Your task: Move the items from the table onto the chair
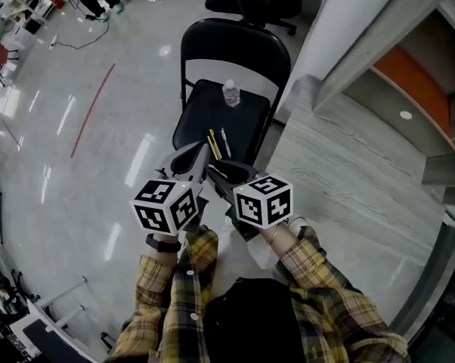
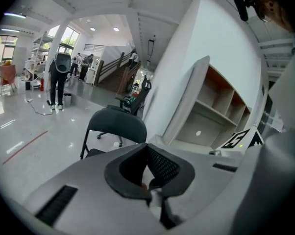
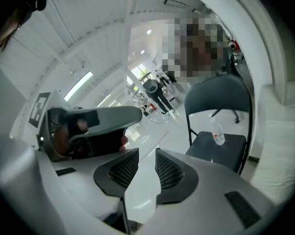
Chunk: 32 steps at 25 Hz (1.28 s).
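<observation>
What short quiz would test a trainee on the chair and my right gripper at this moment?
1. Multiple choice: what stands upright on the chair seat? A) a mug B) a clear bottle C) a box
2. True or false: the right gripper is clamped on a pen.
3. Fill in: the number of pens lying on the seat is ___.

Key: 1 B. 2 false; its jaws stand apart with nothing between them. 3 two: a yellow pen and a pale pen beside it.
</observation>
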Each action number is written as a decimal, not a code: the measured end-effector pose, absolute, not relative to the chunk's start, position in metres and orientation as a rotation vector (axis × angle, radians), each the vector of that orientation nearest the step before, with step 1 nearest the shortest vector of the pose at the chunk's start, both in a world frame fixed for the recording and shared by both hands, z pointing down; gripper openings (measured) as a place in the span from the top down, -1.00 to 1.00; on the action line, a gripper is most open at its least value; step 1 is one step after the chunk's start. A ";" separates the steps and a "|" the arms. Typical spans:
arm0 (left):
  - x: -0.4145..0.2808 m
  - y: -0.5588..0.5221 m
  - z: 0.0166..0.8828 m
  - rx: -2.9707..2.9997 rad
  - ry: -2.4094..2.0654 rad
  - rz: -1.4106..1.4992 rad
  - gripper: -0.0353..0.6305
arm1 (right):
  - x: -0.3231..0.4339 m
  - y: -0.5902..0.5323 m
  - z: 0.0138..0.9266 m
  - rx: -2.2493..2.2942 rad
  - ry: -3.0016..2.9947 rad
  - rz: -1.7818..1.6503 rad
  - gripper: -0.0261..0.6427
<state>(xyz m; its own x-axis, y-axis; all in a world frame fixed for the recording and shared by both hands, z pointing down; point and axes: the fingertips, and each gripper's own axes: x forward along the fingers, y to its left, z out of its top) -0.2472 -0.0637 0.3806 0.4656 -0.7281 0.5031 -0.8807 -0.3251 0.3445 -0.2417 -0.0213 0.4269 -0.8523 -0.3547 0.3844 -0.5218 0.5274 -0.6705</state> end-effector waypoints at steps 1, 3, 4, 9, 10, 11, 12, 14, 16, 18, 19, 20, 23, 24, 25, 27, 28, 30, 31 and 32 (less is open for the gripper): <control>-0.228 -0.063 0.371 2.173 -1.303 0.342 0.88 | -0.222 -0.018 0.412 0.775 -2.598 1.196 0.58; -0.186 -0.057 0.354 2.232 -1.252 0.330 0.88 | -0.176 -0.011 0.385 0.829 -2.649 1.124 0.60; -0.164 -0.052 0.346 2.255 -1.228 0.324 0.88 | -0.151 -0.005 0.373 0.856 -2.667 1.087 0.61; -0.045 -0.023 0.313 2.377 -1.059 0.314 0.88 | -0.007 0.023 0.324 1.117 -2.712 0.932 0.69; -0.018 -0.020 0.309 2.405 -1.020 0.312 0.88 | 0.025 0.028 0.318 1.181 -2.709 0.900 0.71; 0.009 -0.017 0.305 2.431 -0.981 0.310 0.88 | 0.057 0.033 0.312 1.241 -2.704 0.872 0.73; 0.035 -0.013 0.300 2.455 -0.945 0.311 0.88 | 0.087 0.038 0.307 1.298 -2.697 0.847 0.75; 0.084 -0.004 0.290 2.502 -0.888 0.322 0.88 | 0.144 0.052 0.297 1.400 -2.676 0.795 0.78; 0.125 0.006 0.279 2.546 -0.853 0.340 0.88 | 0.193 0.066 0.289 1.487 -2.637 0.728 0.80; 0.161 0.020 0.274 2.579 -0.826 0.358 0.88 | 0.234 0.083 0.286 1.557 -2.584 0.665 0.81; 0.177 0.027 0.273 2.590 -0.808 0.366 0.88 | 0.251 0.092 0.285 1.586 -2.563 0.650 0.82; 0.193 0.034 0.273 2.600 -0.788 0.374 0.88 | 0.266 0.100 0.285 1.615 -2.547 0.644 0.83; 0.229 0.049 0.274 2.625 -0.745 0.391 0.88 | 0.308 0.119 0.282 1.699 -2.520 0.630 0.84; 0.237 0.053 0.274 2.628 -0.735 0.393 0.88 | 0.318 0.123 0.281 1.725 -2.510 0.626 0.85; 0.243 0.056 0.273 2.626 -0.725 0.391 0.88 | 0.326 0.128 0.280 1.750 -2.499 0.622 0.85; 0.251 0.059 0.270 2.624 -0.700 0.374 0.88 | 0.339 0.133 0.278 1.793 -2.478 0.600 0.86; 0.253 0.060 0.267 2.630 -0.687 0.362 0.88 | 0.343 0.135 0.277 1.812 -2.470 0.586 0.87; 0.255 0.060 0.260 2.655 -0.666 0.337 0.88 | 0.348 0.137 0.275 1.843 -2.461 0.574 0.87; 0.255 0.060 0.257 2.668 -0.661 0.321 0.88 | 0.348 0.137 0.274 1.856 -2.458 0.578 0.87; 0.254 0.058 0.254 2.679 -0.658 0.301 0.88 | 0.348 0.138 0.274 1.867 -2.456 0.584 0.87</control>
<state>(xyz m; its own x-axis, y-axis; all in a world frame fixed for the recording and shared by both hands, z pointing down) 0.2544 0.0584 0.2535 0.8685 -0.4038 0.2876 -0.4816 -0.8247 0.2964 0.3478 0.1377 0.2744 -0.2927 -0.9300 0.2225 -0.9306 0.2235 -0.2899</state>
